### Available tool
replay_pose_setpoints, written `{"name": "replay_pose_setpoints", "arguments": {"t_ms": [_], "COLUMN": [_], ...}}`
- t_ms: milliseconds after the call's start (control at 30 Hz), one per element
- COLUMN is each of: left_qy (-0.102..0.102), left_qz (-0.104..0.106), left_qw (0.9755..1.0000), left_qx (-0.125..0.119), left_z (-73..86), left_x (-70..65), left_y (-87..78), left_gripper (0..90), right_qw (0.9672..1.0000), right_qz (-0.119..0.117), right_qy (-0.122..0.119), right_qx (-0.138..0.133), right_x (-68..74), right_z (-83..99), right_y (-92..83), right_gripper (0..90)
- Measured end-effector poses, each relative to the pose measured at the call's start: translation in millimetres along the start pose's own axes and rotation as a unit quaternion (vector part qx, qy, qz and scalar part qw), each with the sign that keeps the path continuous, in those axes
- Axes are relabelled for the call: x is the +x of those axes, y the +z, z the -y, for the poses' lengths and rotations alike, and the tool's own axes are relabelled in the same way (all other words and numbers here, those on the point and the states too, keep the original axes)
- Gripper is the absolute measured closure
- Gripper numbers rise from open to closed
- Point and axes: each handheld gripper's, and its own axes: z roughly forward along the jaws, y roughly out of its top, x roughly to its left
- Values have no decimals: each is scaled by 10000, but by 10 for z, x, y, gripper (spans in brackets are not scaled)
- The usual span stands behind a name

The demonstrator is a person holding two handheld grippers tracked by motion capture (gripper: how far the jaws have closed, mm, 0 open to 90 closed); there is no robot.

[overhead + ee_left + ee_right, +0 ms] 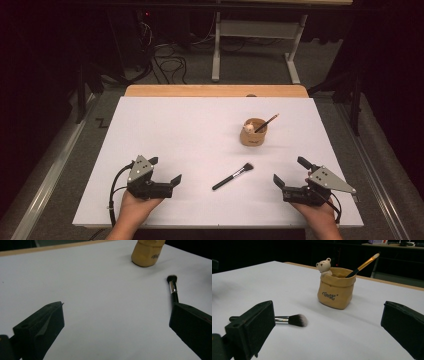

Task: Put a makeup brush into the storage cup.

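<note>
Two tools sit low at the near edge of my white worktop [165, 125], both with jaws spread wide and holding nothing: the left tool [166, 171] near left, the right tool [289, 172] near right. Between them, well apart from each, lies a black-handled makeup brush with a silver ferrule and dark bristles [233, 176], flat on the surface, bristles pointing far right. Beyond it stands a tan sack-shaped ceramic pot [253, 132] with a small cream bear figure [324, 265] at its rim. Inside leans one gold-and-black-handled brush [363, 265], tilted right.
</note>
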Motion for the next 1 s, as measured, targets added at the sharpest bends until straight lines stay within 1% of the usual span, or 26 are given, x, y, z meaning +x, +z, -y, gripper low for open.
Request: {"name": "replay_pose_setpoints", "arguments": {"t_ms": [33, 100, 200, 233, 267, 300, 333, 433, 467, 533, 600, 633, 667, 700, 733, 767, 833, 900, 933, 967, 1000], "left_qy": [25, 98, 102, 129, 139, 109, 94, 125, 110, 167, 176, 215, 219, 251, 279, 298, 369, 375, 382, 398, 475], "left_qz": [4, -12, 29, 32, 3, 5, 15, -15, -34, -47, -34, -21, -16, -21, 10, 10, 36, 80, 122, 114, 118], "left_qw": [10000, 9999, 9994, 9990, 9989, 9986, 9979, 9964, 9965, 9956, 9949, 9937, 9932, 9919, 9900, 9890, 9855, 9828, 9803, 9790, 9760], "left_qx": [90, 142, 336, 424, 457, 517, 634, 833, 834, 920, 997, 1097, 1147, 1248, 1380, 1450, 1658, 1807, 1934, 1995, 2123], "left_z": [2, 7, 13, 15, 17, 15, 12, 8, 9, -2, -15, -28, -34, -46, -60, -70, -102, -127, -146, -156, -175], "left_x": [-5, -21, -27, -24, -20, -15, -7, -14, -23, -34, -46, -52, -58, -64, -72, -78, -89, -95, -100, -106, -112], "left_y": [13, 23, 47, 61, 65, 72, 79, 87, 93, 98, 113, 128, 138, 151, 168, 178, 198, 210, 218, 226, 233], "left_gripper": [7, 8, 8, 8, 8, 8, 9, 8, 9, 10, 11, 11, 11, 11, 11, 10, 10, 11, 12, 13, 13], "right_qw": [10000, 10000, 10000, 10000, 10000, 10000, 9999, 9999, 9998, 9998, 9997, 9997, 9997, 9997, 9997, 9997, 9996, 9996, 9996, 9996, 9996], "right_qz": [-5, -16, -49, -54, -64, -56, -84, -125, -155, -174, -181, -196, -207, -217, -228, -223, -240, -241, -247, -250, -250], "right_qy": [-29, -42, -55, -50, -36, -40, -55, -76, -82, -108, -128, -132, -124, -119, -117, -112, -104, -99, -90, -94, -101], "right_qx": [-12, -13, -7, 6, 29, 43, 51, 67, 53, 82, 83, 73, 70, 65, 62, 66, 61, 66, 66, 60, 52], "right_x": [7, 27, 40, 42, 45, 47, 50, 62, 64, 73, 80, 81, 83, 84, 84, 83, 79, 73, 72, 69, 66], "right_z": [-4, -8, 0, 3, 10, 13, 17, 22, 27, 33, 35, 34, 33, 32, 31, 32, 33, 34, 35, 34, 34], "right_y": [-1, -6, 1, 6, 13, 17, 24, 34, 39, 45, 46, 46, 43, 43, 42, 43, 45, 46, 46, 46, 46], "right_gripper": [2, 2, 2, 2, 2, 2, 2, 2, 2, 2, 2, 2, 2, 2, 2, 2, 2, 2, 2, 2, 2]}}
